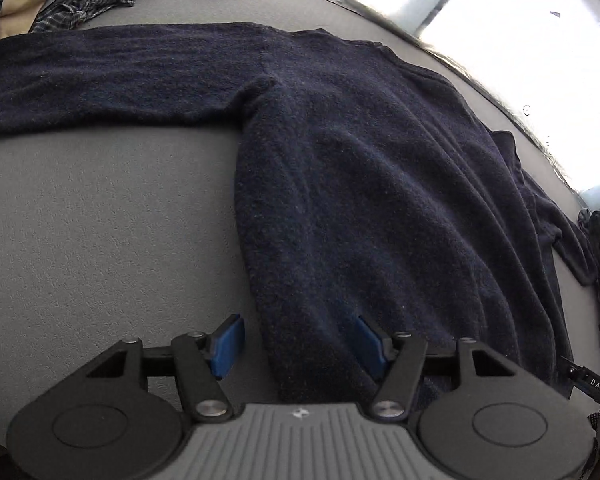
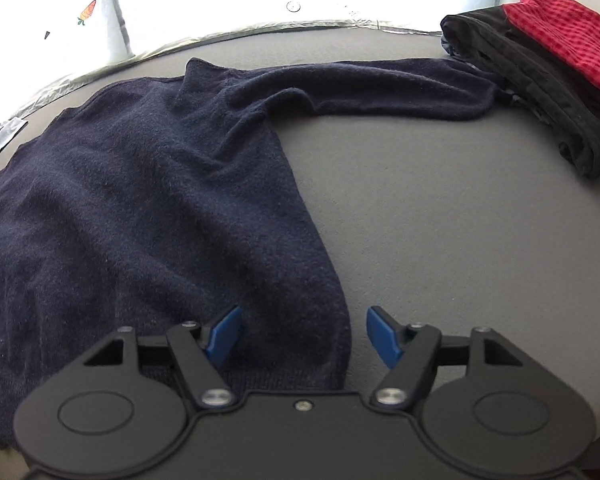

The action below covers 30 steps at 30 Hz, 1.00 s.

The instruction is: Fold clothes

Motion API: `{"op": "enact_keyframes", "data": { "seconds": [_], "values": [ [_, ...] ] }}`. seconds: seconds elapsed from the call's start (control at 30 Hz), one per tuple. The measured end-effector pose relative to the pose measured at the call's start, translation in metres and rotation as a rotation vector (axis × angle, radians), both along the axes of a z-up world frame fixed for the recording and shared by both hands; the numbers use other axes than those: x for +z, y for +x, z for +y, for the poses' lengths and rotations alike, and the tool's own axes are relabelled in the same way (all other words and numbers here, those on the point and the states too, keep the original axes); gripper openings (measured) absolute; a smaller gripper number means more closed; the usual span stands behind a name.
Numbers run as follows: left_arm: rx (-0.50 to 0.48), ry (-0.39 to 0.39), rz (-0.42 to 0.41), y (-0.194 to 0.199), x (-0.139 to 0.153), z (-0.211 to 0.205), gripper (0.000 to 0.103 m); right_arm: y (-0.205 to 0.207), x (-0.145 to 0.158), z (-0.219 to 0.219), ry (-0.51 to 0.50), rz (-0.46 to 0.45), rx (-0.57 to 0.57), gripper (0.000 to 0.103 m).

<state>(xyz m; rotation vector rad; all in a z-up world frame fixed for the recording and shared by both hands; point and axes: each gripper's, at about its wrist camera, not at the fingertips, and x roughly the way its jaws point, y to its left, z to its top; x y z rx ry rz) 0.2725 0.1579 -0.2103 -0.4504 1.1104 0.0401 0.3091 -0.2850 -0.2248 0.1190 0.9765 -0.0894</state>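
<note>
The left gripper [image 1: 298, 344] and right gripper [image 2: 302, 336] both hang with blue fingers [image 1: 230, 342] spread wide, holding nothing, each straddling a bottom corner of the sweater [image 1: 360, 184] near the table's [image 1: 100, 220] near edge. The sweater lies flat, sleeves out sideways: thick, fuzzy navy knit. Folding seems about to begin; next, both must pinch the hem. Folded clothes [image 2: 540, 80] sit at the far right corner.

Navy sweater [image 1: 340, 184] flat, sleeves outspread
</note>
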Motion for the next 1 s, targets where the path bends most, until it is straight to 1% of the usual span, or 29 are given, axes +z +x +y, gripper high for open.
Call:
{"op": "enact_keyframes", "data": {
  "seconds": [0.03, 0.07, 0.1, 0.13, 0.17, 0.2, 0.23, 0.27, 0.3, 0.43, 0.5, 0.53, 0.57, 0.6, 0.63, 0.67, 0.7, 0.73, 0.77, 0.8, 0.83, 0.87, 0.9, 0.93, 1.0],
  "values": [
    [0.008, 0.002, -0.001, -0.002, -0.001, -0.003, 0.061, -0.002, -0.001, 0.0, 0.015, 0.003, 0.018, 0.058],
    [0.02, 0.005, -0.005, -0.004, -0.001, -0.006, 0.06, -0.003, -0.003, 0.0, 0.024, 0.011, 0.033, 0.055],
    [0.032, 0.008, -0.008, -0.006, -0.001, -0.009, 0.058, -0.004, -0.004, 0.001, 0.033, 0.02, 0.048, 0.05],
    [0.044, 0.01, -0.007, -0.007, -0.001, -0.011, 0.053, -0.005, -0.006, 0.002, 0.041, 0.028, 0.063, 0.043],
    [0.057, 0.008, 0.0, -0.008, -0.001, -0.012, 0.032, -0.004, -0.007, 0.002, 0.038, 0.031, 0.071, 0.038],
    [0.071, 0.008, 0.009, -0.008, -0.002, -0.013, 0.012, -0.003, -0.008, 0.002, 0.032, 0.032, 0.084, 0.03],
    [0.083, 0.006, 0.016, -0.008, -0.002, -0.013, 0.012, -0.004, -0.007, 0.001, 0.04, 0.029, 0.096, 0.018],
    [0.092, -0.002, 0.017, -0.01, -0.002, -0.013, 0.009, -0.005, -0.006, -0.002, 0.058, 0.028, 0.094, 0.013],
    [0.098, -0.005, 0.02, -0.011, 0.0, -0.012, 0.008, -0.006, -0.004, -0.004, 0.076, 0.026, 0.093, 0.013],
    [0.102, 0.026, 0.043, -0.02, 0.008, -0.008, 0.008, -0.018, 0.008, -0.011, 0.14, 0.033, 0.113, 0.011],
    [0.117, 0.02, 0.056, -0.024, 0.007, -0.004, 0.009, -0.023, 0.003, -0.012, 0.153, 0.073, 0.123, 0.011],
    [0.127, 0.012, 0.059, -0.026, 0.006, -0.002, 0.01, -0.024, -0.001, -0.013, 0.162, 0.096, 0.125, 0.012],
    [0.136, 0.005, 0.063, -0.027, 0.005, 0.001, 0.013, -0.023, -0.003, -0.014, 0.167, 0.103, 0.124, 0.013],
    [0.148, -0.003, 0.066, -0.028, 0.005, 0.003, 0.014, -0.023, -0.004, -0.015, 0.171, 0.109, 0.124, 0.014],
    [0.162, 0.0, 0.07, -0.026, 0.007, 0.003, 0.016, -0.021, -0.003, -0.016, 0.167, 0.109, 0.123, 0.02],
    [0.168, 0.02, 0.072, -0.024, 0.009, 0.002, 0.022, -0.019, 0.0, -0.018, 0.159, 0.1, 0.116, 0.024],
    [0.171, 0.043, 0.074, -0.023, 0.012, 0.0, 0.031, -0.018, 0.003, -0.02, 0.152, 0.09, 0.108, 0.032],
    [0.174, 0.063, 0.076, -0.021, 0.015, -0.001, 0.035, -0.016, 0.007, -0.024, 0.15, 0.068, 0.09, 0.04],
    [0.185, 0.068, 0.077, -0.018, 0.018, -0.001, 0.041, -0.017, 0.011, -0.032, 0.166, 0.028, 0.053, 0.043],
    [0.198, 0.06, 0.074, -0.015, 0.022, 0.001, 0.045, -0.017, 0.015, -0.04, 0.183, -0.01, 0.016, 0.049],
    [0.218, 0.027, 0.059, -0.012, 0.026, 0.005, 0.046, -0.017, 0.018, -0.048, 0.213, -0.035, -0.018, 0.056],
    [0.242, -0.012, 0.035, -0.009, 0.033, 0.009, 0.05, -0.014, 0.019, -0.06, 0.256, -0.055, -0.07, 0.058],
    [0.265, -0.042, 0.012, -0.005, 0.039, 0.013, 0.058, -0.011, 0.02, -0.071, 0.3, -0.075, -0.121, 0.063],
    [0.28, -0.048, -0.01, 0.002, 0.045, 0.013, 0.061, -0.007, 0.021, -0.081, 0.342, -0.083, -0.159, 0.072],
    [0.275, -0.012, -0.049, 0.024, 0.056, 0.007, 0.068, 0.004, 0.02, -0.099, 0.402, -0.101, -0.234, 0.077]
  ]
}}
